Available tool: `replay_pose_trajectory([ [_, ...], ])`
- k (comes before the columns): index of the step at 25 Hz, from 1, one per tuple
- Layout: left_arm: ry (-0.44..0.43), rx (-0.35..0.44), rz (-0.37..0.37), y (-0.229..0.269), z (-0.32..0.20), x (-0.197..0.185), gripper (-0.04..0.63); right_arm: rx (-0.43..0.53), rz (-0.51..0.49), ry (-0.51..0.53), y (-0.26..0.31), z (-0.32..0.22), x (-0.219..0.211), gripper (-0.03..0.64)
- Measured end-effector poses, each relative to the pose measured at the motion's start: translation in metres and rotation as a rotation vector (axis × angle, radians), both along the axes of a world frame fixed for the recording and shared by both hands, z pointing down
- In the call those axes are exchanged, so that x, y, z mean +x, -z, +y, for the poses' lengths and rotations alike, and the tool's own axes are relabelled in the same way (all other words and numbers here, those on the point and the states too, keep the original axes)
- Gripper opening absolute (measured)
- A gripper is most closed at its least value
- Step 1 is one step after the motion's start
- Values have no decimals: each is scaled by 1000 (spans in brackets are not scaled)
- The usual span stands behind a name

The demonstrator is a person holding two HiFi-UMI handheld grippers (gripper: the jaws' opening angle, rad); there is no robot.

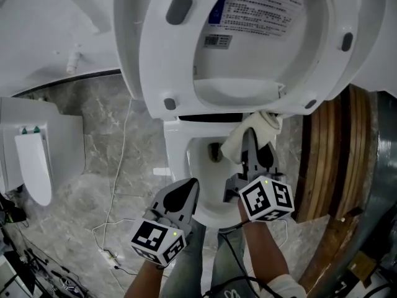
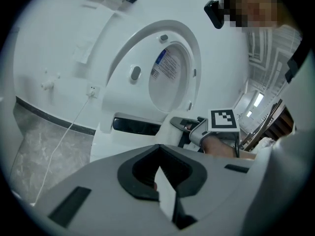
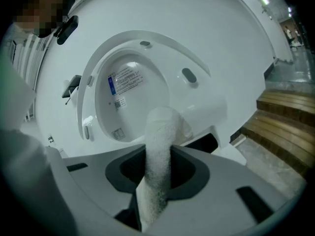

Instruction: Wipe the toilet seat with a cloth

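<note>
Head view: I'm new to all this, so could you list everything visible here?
Toilet bowl: one, white, centre.
Toilet seat: one, white, raised upright.
Lid: one, white, behind seat, bears printed label.
Cloth: one, white, by seat's lower edge.
Fixture: one, white, left.
Cable: one, white, on floor.
Wooden steps: brown, right.
Floor: grey, marbled.
Left gripper: grey, shut, empty, before bowl.
Right gripper: grey, shut on cloth.

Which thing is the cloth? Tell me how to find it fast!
Find the big white toilet with its seat flipped up. Just under the seat's lower edge, the right tool pinches the cloth. It's the only soft, crumpled, cream thing there; the toilet around it is hard and glossy.
</note>
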State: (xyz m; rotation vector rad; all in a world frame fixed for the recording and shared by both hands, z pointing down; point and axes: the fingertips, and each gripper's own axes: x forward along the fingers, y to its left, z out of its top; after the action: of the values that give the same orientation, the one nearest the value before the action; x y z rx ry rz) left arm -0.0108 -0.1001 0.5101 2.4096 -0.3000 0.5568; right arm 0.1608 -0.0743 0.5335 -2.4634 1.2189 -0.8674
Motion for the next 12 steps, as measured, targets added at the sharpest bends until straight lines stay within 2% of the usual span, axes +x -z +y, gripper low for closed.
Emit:
replay_pose_trajectory([
  [12, 112, 1, 6, 5, -21, -31, 9, -16, -15, 134, -7, -37, -45, 100],
])
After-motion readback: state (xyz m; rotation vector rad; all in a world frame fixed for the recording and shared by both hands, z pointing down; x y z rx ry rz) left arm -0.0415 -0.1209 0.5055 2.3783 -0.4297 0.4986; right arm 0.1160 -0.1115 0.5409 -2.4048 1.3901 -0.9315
